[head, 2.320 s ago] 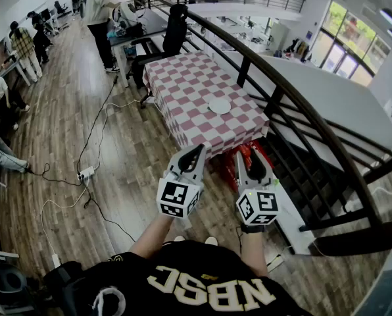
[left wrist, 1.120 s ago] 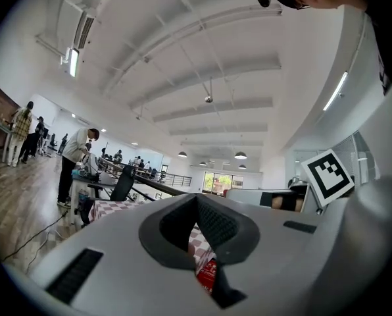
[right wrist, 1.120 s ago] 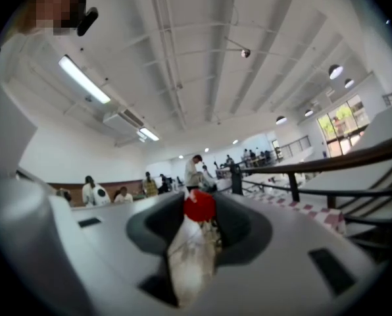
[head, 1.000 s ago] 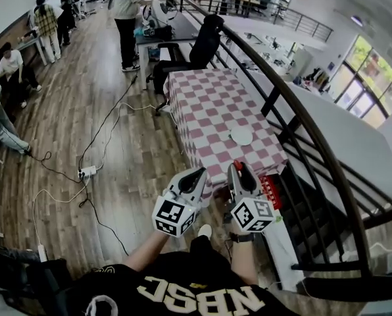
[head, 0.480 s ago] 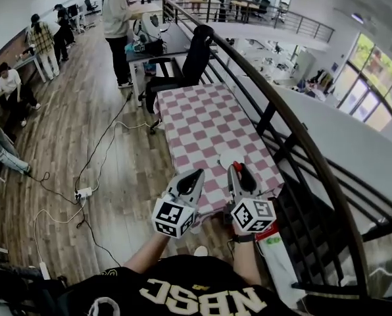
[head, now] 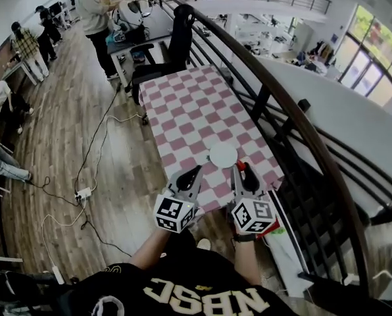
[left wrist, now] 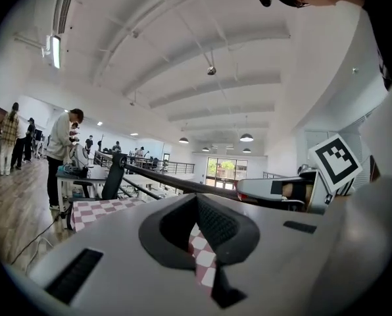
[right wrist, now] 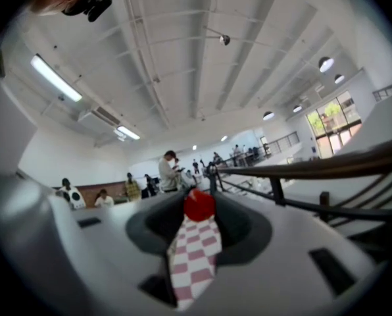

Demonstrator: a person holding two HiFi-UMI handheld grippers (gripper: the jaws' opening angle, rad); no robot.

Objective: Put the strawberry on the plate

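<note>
A white plate (head: 223,155) lies near the near end of a table with a pink-and-white checked cloth (head: 189,104). My right gripper (head: 241,170) is shut on a small red strawberry (head: 243,168), held just short of the plate's near rim. In the right gripper view the strawberry (right wrist: 199,205) sits between the fingertips over the checked cloth. My left gripper (head: 195,172) hangs beside it to the left, above the table's near edge, shut with nothing in it; its tips (left wrist: 196,199) meet in the left gripper view.
A black railing (head: 262,71) runs along the table's right side. A black office chair (head: 173,41) stands at the far end, with a person (head: 91,12) at a desk behind it. Cables and a power strip (head: 84,193) lie on the wooden floor to the left.
The table has come much closer. Both grippers, which hung over the floor before it, are now over its near edge by the plate. The strawberry stays in the right gripper.
</note>
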